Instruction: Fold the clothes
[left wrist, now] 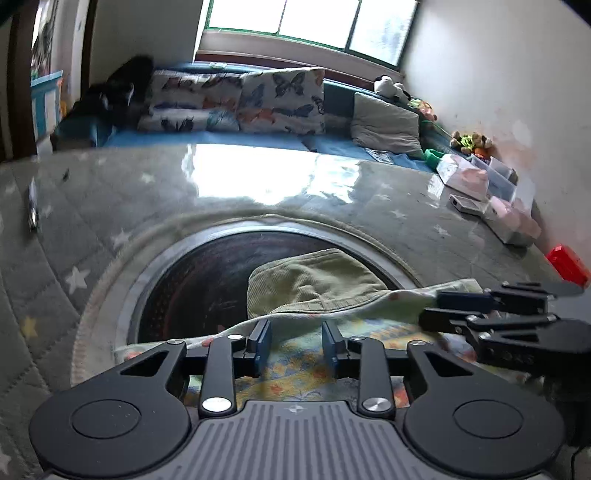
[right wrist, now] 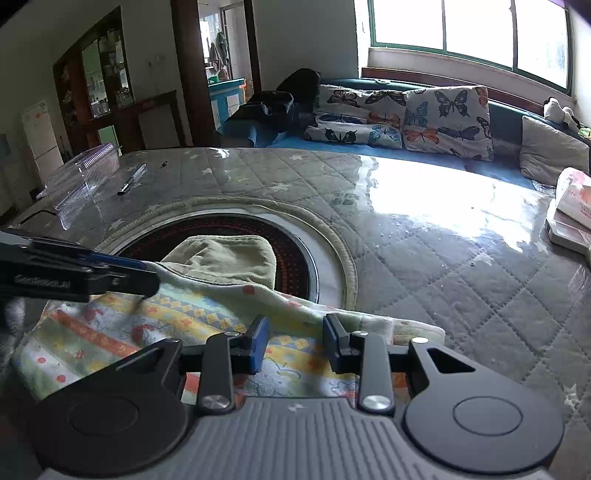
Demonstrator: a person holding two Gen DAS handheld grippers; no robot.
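Patterned garment (right wrist: 122,332) lies partly folded at the round hob (right wrist: 295,254) on the worktop (right wrist: 443,258); folding unfinished. Left gripper (left wrist: 296,345) and right gripper (right wrist: 295,343) fingers narrow, pads apart, gripping nothing.

Daylight pours in from the window (right wrist: 469,33), which is blown out to white. It throws a hard glare patch on the bench (left wrist: 369,221) near its far edge. Fisheye bending curves everything toward the dark corners; the left wrist view is slightly motion-blurred.
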